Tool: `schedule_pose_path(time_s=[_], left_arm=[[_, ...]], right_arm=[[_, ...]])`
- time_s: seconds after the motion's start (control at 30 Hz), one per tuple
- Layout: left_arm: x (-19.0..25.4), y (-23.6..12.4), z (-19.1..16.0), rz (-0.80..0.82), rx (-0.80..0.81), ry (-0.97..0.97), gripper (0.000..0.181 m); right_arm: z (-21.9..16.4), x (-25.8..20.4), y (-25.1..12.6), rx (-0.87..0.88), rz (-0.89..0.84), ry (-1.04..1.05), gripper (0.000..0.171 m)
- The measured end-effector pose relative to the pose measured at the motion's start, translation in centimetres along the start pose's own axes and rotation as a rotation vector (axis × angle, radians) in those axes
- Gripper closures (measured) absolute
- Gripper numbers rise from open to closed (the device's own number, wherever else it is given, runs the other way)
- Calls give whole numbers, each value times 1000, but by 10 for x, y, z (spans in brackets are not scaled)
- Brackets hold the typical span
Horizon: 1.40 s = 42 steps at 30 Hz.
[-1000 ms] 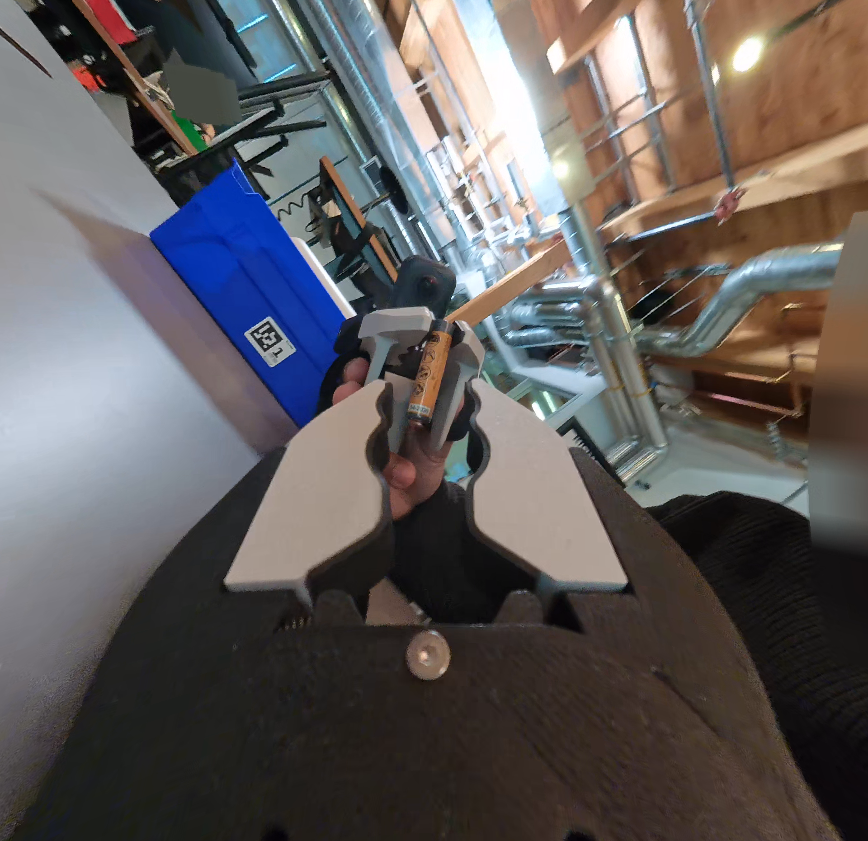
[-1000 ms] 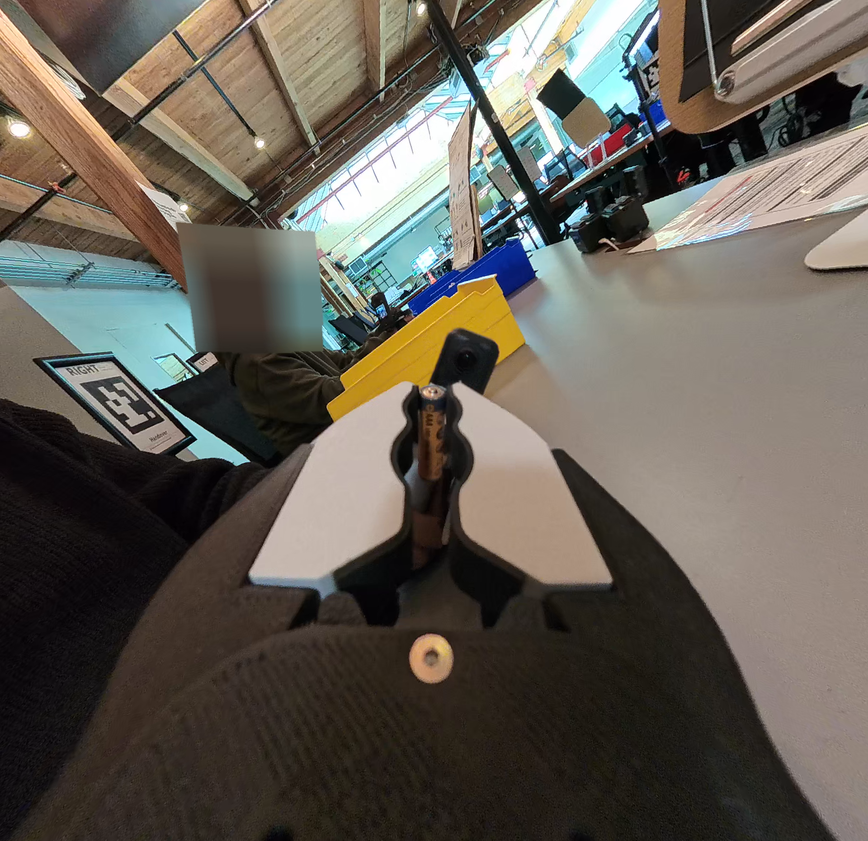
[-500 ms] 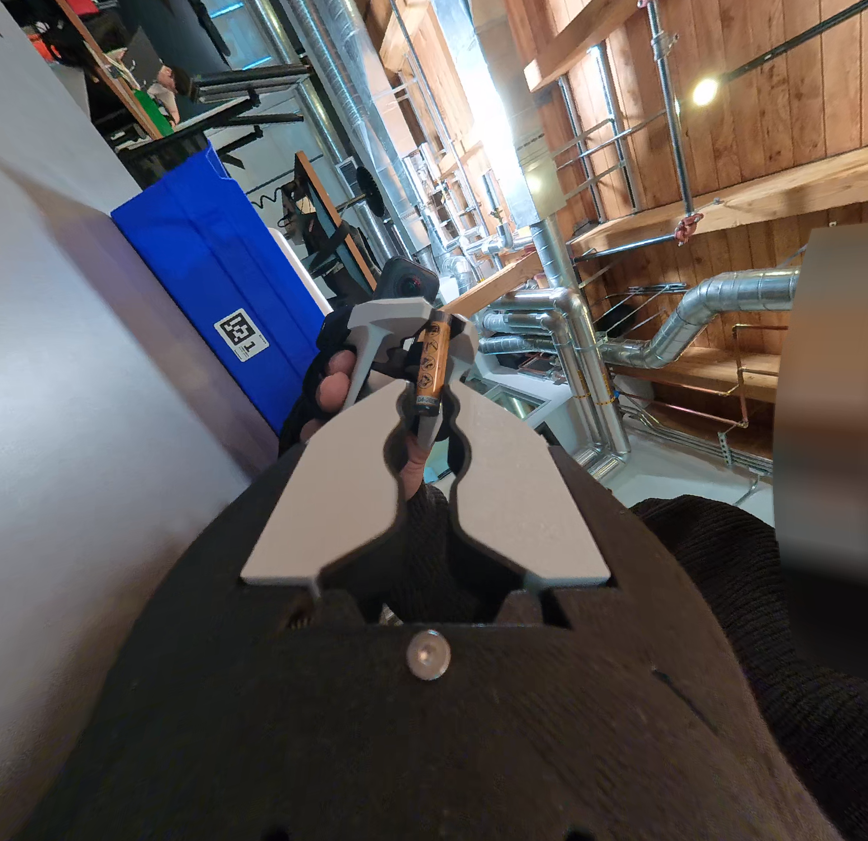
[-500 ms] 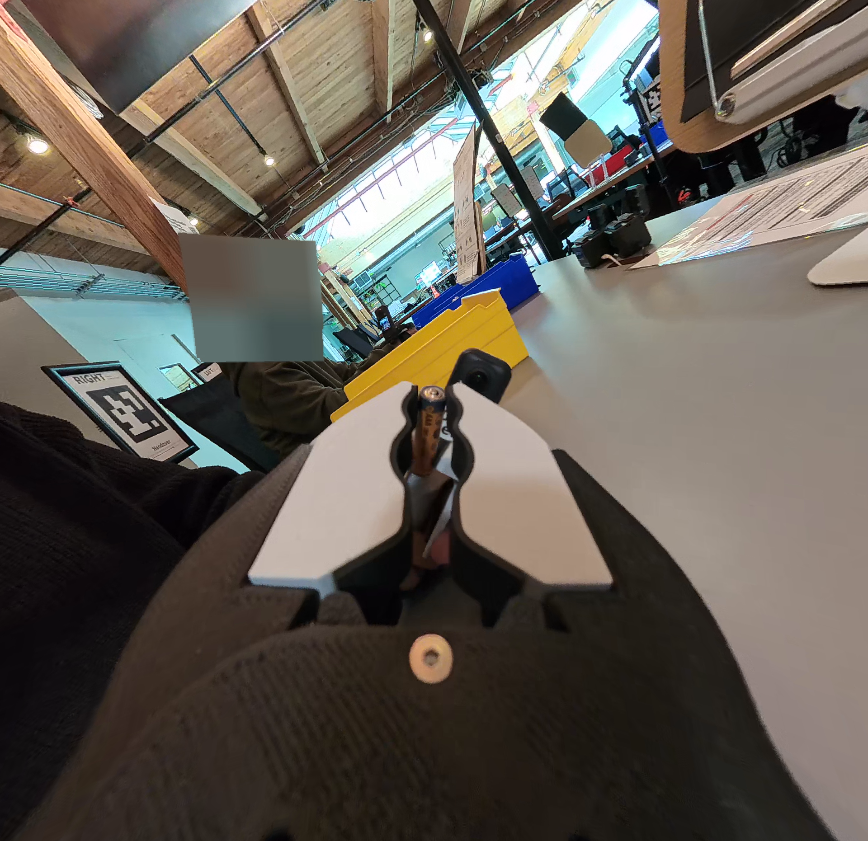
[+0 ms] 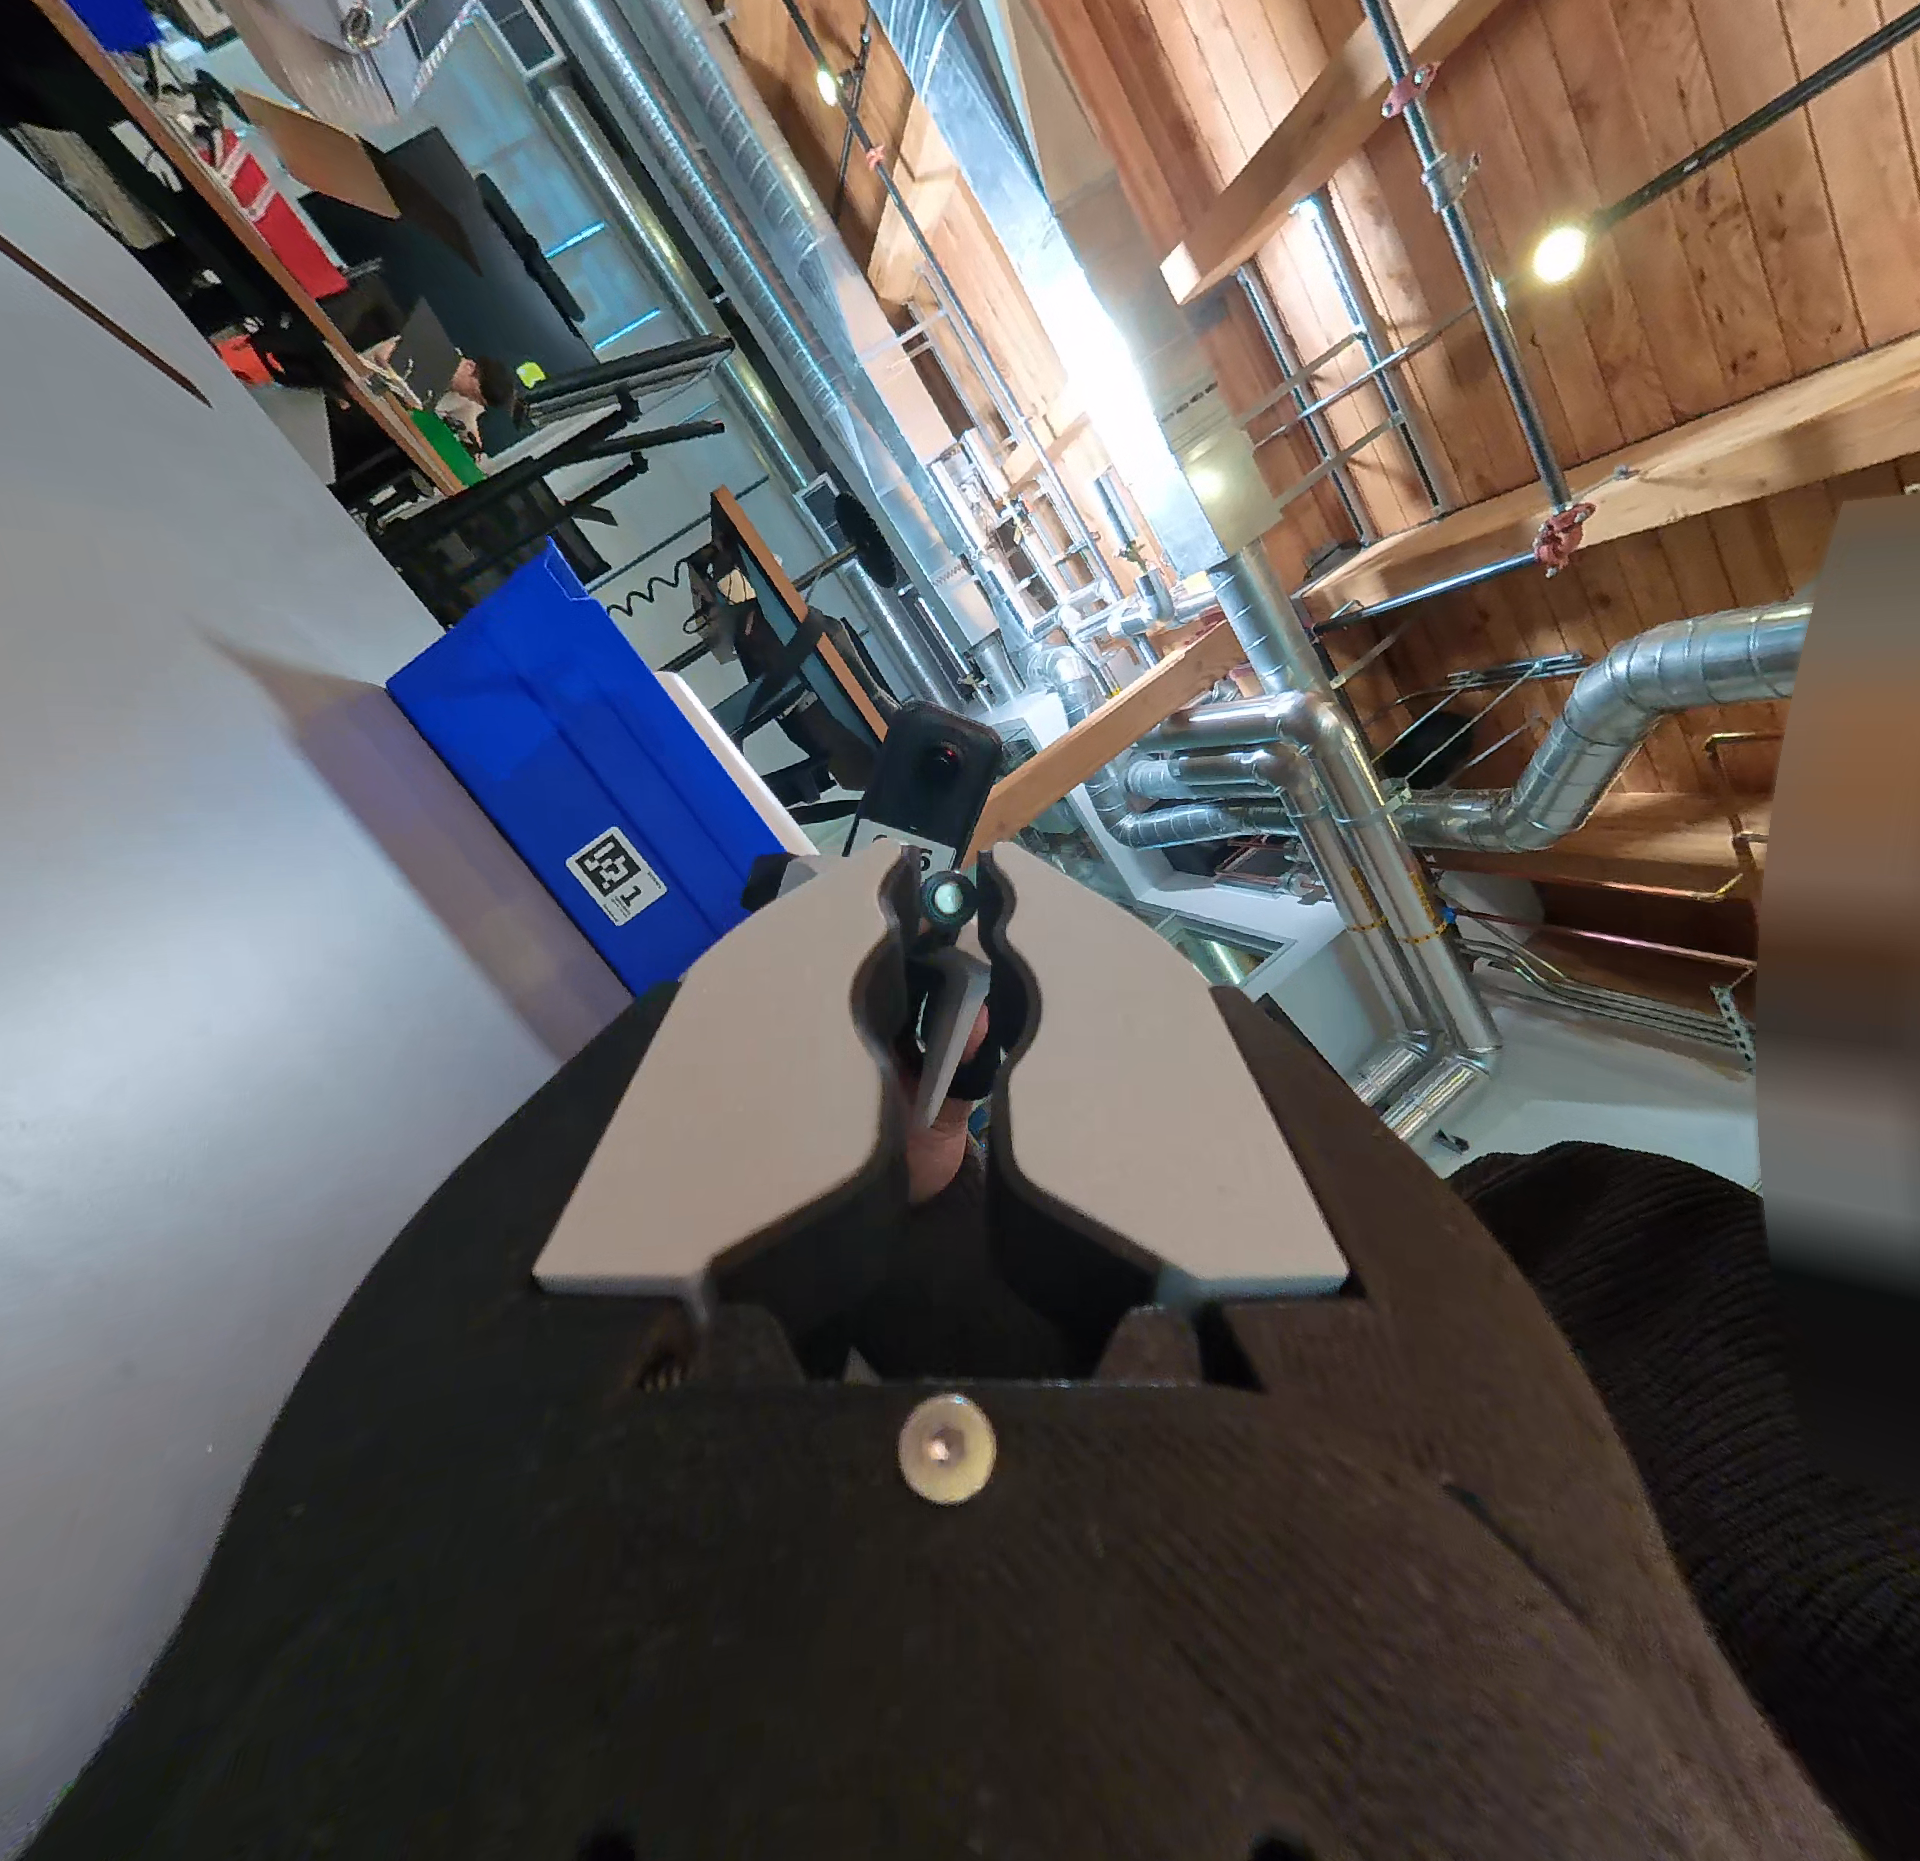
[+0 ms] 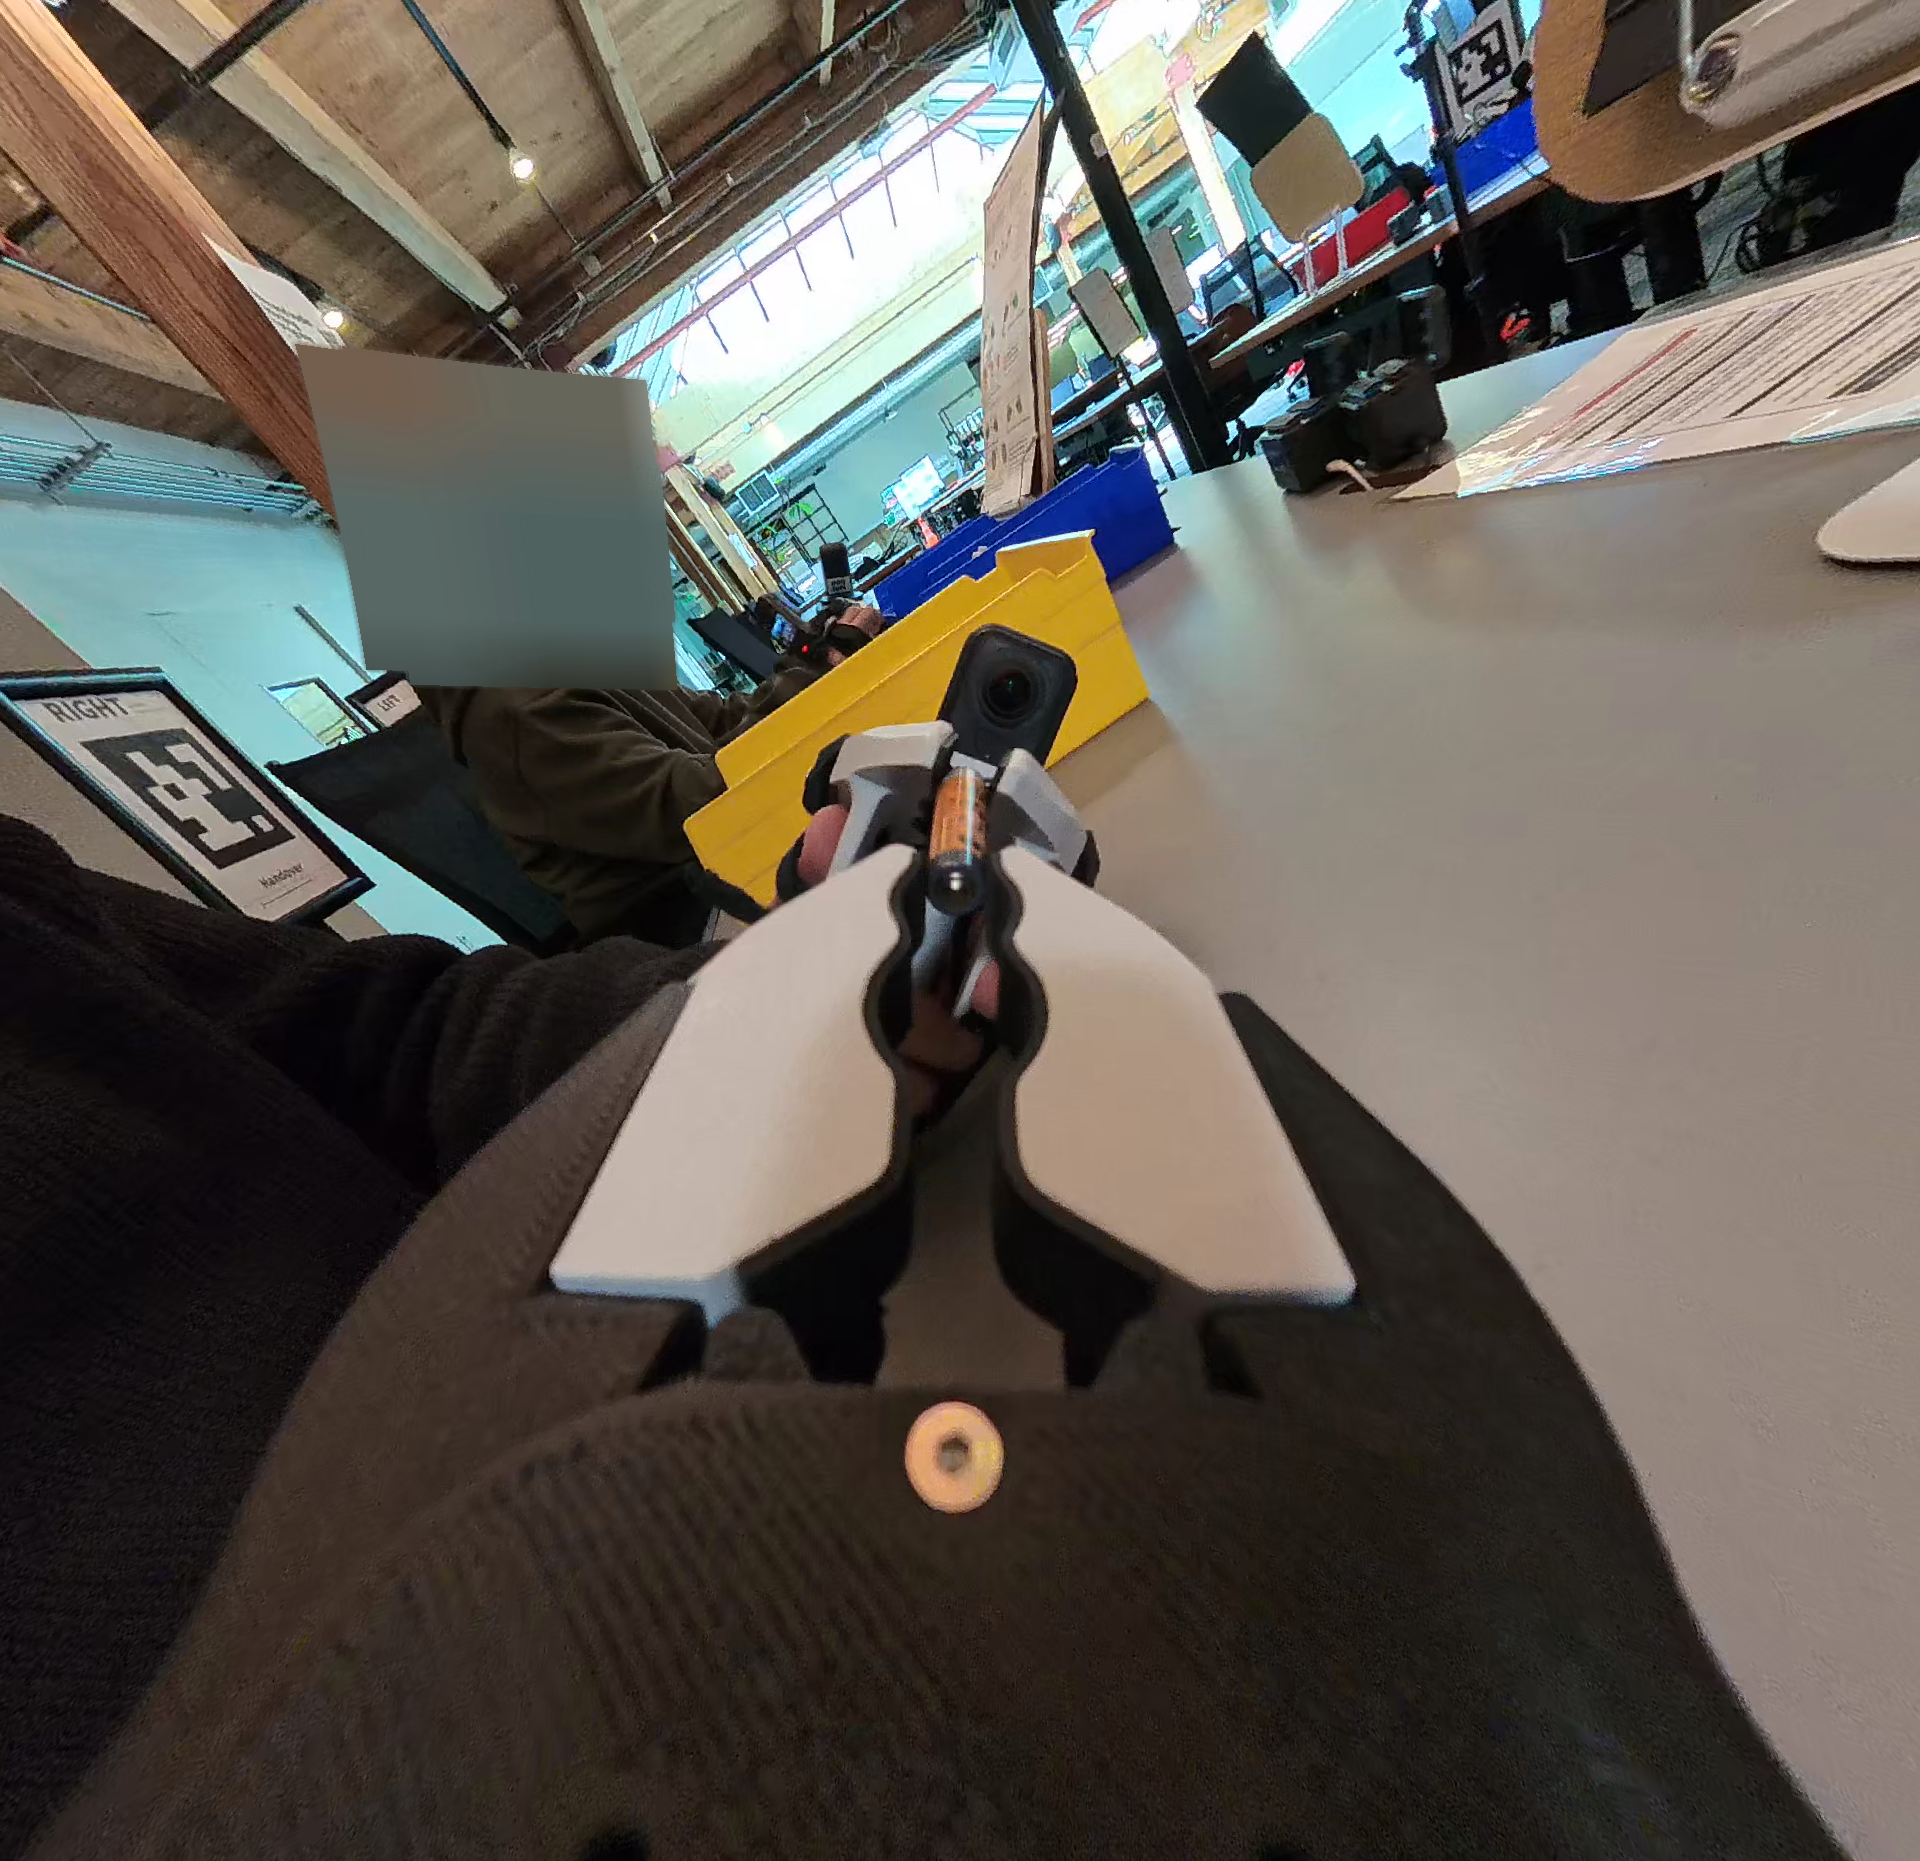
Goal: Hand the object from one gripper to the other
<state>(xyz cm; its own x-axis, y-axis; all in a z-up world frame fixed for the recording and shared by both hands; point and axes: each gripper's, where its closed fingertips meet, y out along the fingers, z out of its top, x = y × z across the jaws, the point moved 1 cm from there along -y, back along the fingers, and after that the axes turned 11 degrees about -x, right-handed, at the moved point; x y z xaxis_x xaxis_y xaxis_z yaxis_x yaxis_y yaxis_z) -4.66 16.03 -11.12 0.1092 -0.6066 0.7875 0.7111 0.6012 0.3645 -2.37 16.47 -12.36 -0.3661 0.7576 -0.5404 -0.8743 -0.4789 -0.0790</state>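
- Mid-handover: battery (image 6: pixel 954 822) is in the air above the surface (image 6: pixel 1507 876), bridging both claws
- left claw (image 5: pixel 943 902) and right claw (image 6: pixel 956 892) each look clamped on it (one end apiece)
- Next, I'd say: one claw opens and backs off straight

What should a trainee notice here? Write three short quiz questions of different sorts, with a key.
1. True or false: the orange cylindrical battery lies on the grey table.
2. Which grips the battery? A) left gripper only; B) right gripper only; C) both.
3. Fill in: in the right wrist view, the open plastic bin just beyond the grippers is coloured ___.
Key: 1 false, it is held in the air; 2 C; 3 yellow.
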Motion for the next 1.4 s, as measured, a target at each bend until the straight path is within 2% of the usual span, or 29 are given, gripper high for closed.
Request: schedule_pose_path(time_s=[0.3,0.57,0.67,0.93,0.97,1.07,1.1,1.17,1.27,1.33,1.4], left_arm=[[1,2,-2,4,-2,14,171],[0,7,-6,8,-27,10,156],[1,9,-10,30,-63,45,169],[1,9,-11,112,-106,153,171],[1,9,-10,119,-102,159,171],[-1,5,-6,156,-81,182,171],[-2,4,-5,169,-82,192,171],[-2,3,-4,194,-96,220,171],[-3,5,-8,225,-145,251,171],[-5,6,-11,240,-186,259,171],[-6,5,-12,257,-223,273,171]], right_arm=[[3,0,-4,19,20,30,160],[5,1,-5,25,16,28,160],[5,0,-6,26,22,28,160],[4,-1,-6,25,26,22,160],[5,-2,-6,35,23,16,157],[32,7,-22,265,-111,-70,93],[42,10,-32,352,-176,-119,81],[48,10,-43,367,-270,-212,82],[42,2,-37,232,-364,-456,93],[28,-6,-23,121,-344,-596,101],[14,-8,-11,44,-309,-624,108]])
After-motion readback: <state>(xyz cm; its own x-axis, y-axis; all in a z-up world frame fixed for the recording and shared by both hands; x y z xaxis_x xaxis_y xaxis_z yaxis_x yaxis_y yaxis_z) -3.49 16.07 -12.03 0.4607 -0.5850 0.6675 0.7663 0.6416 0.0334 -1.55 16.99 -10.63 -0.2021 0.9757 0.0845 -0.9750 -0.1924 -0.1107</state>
